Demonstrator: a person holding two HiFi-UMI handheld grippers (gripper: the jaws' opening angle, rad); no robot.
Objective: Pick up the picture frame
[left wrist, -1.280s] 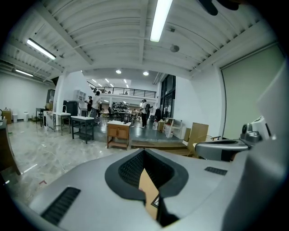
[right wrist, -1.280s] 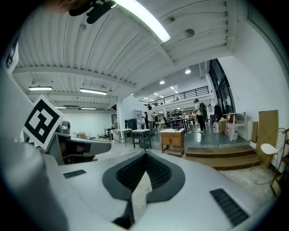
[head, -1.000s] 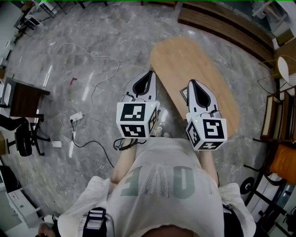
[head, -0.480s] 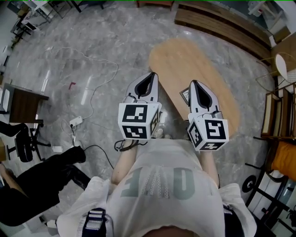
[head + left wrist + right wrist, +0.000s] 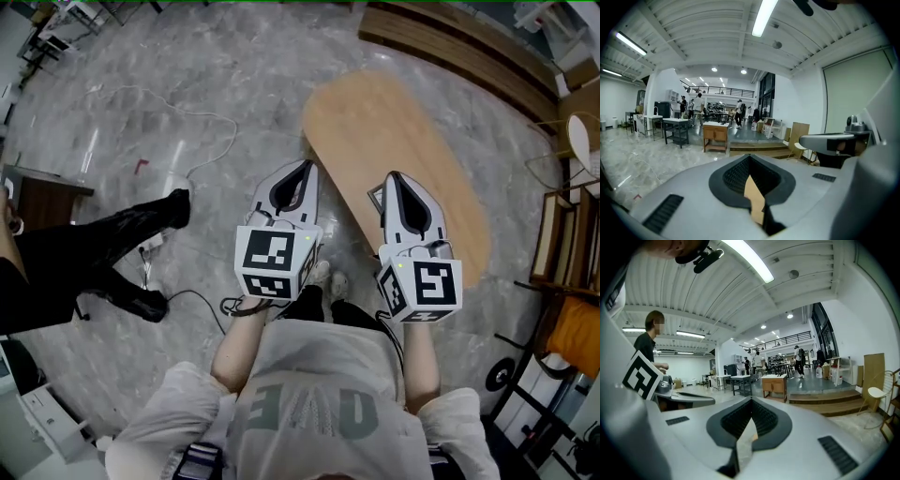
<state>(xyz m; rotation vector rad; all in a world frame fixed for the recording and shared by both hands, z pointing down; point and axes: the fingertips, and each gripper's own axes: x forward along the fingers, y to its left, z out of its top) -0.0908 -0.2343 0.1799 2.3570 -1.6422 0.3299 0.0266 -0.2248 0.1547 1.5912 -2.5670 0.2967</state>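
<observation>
Two hand-held grippers are up in front of the wearer, side by side, both pointing away from the body.

Far left, head view: a person point(image 5: 94, 258) in black, legs and boots only, stands on the grey marble floor point(image 5: 216, 56). A white cable point(image 5: 217, 127) loops across the floor between that person and the grippers.

Left hand-held gripper point(image 5: 305, 166): marker cube toward the wearer, jaws over the floor just off the counter's left edge. In its own view the jaw tips meet in a point and nothing is gripped. A tan sliver shows through the opening behind the tips. The other gripper's body fills that view's right side.

Frame point(image 5: 375, 197): small, grey-edged, lying on the counter near its near-left edge. It sits between the two grippers, just beside the right one's jaws. That gripper covers part of it. Neither gripper has it; contact cannot be judged from above.

Right hand-held gripper point(image 5: 393, 177): over the counter, cube toward the wearer. Its own view shows the jaws closed tip to tip, holding nothing. A pale sliver shows through the opening, too blurred to name. The left gripper's cube shows at that view's left edge.

Counter point(image 5: 412, 131): long wooden oval running away toward upper right, otherwise bare.

Beyond it, dark wooden steps point(image 5: 450, 47) run along the top right. At far right, an orange chair point(image 5: 574, 328) stands by dark frames.
</observation>
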